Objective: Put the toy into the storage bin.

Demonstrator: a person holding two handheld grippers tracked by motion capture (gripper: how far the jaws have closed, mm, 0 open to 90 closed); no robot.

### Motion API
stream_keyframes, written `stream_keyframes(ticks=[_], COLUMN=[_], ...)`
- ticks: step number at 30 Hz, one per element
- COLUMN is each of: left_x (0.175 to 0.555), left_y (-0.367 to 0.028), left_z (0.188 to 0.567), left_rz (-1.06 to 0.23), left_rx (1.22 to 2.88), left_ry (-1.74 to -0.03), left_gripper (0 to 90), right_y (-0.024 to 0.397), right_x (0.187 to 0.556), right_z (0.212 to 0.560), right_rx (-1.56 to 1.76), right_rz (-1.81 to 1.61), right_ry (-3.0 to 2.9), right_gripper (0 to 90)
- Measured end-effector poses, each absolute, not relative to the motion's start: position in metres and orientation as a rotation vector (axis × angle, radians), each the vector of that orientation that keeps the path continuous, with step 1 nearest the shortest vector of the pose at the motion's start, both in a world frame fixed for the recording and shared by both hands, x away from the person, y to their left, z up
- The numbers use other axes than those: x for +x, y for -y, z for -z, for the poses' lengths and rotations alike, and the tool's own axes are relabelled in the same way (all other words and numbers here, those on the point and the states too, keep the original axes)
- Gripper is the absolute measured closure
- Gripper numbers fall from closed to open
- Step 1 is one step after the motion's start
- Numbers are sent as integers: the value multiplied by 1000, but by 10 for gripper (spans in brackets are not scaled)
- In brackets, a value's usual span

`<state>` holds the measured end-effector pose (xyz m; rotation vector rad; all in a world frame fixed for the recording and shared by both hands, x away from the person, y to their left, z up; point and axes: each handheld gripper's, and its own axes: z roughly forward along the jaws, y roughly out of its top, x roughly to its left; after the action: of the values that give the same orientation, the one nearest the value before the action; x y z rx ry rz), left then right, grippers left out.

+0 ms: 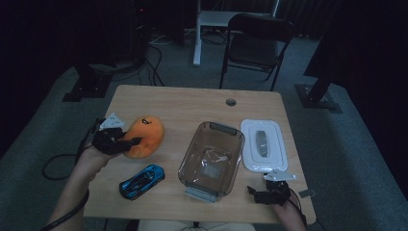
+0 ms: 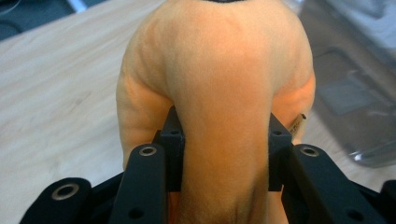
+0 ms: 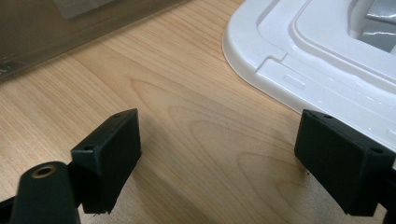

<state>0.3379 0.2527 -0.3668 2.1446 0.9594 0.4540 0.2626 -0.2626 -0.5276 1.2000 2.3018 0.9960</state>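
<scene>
Your left gripper is clamped on the round orange plush toy, with bare wooden tabletop beyond and to its right up to the clear plastic storage bin. The small blue toy car blocks the near-left strip. Your right gripper, jaws apart, sits on bare wood, with the bin to its left and the white rectangular plastic lid just beyond it.
</scene>
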Motion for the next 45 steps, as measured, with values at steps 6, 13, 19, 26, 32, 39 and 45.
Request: stream_keyframes(ticks=[6,13,19,26,32,39,45], left_x=[339,343,351,356,363,370,377], left_y=[-233,-214,-185,-160,-121,-86,-67], left_z=[346,329,319,314,311,320,337], left_rz=[-481,-479,-448,-418,-370,-317,-281], left_rx=[2167,2172,2192,2206,2240,2279,2329], left_ry=[-874,-807,-723,-662,-565,-503,-484], left_gripper=[643,642,641,639,639,639,639], right_y=[263,263,263,263,263,263,263], right_x=[263,263,263,263,263,263,263], right_z=[528,528,528,528,528,528,528], right_rx=[1199,1199,1199,1201,1200,1199,1200], right_rz=[-996,-996,-997,-998,-998,-998,-1000], right_ry=[-2301,-2301,-2301,-2301,-2301,-2300,-2300], right_gripper=[141,141,141,141,141,141,141])
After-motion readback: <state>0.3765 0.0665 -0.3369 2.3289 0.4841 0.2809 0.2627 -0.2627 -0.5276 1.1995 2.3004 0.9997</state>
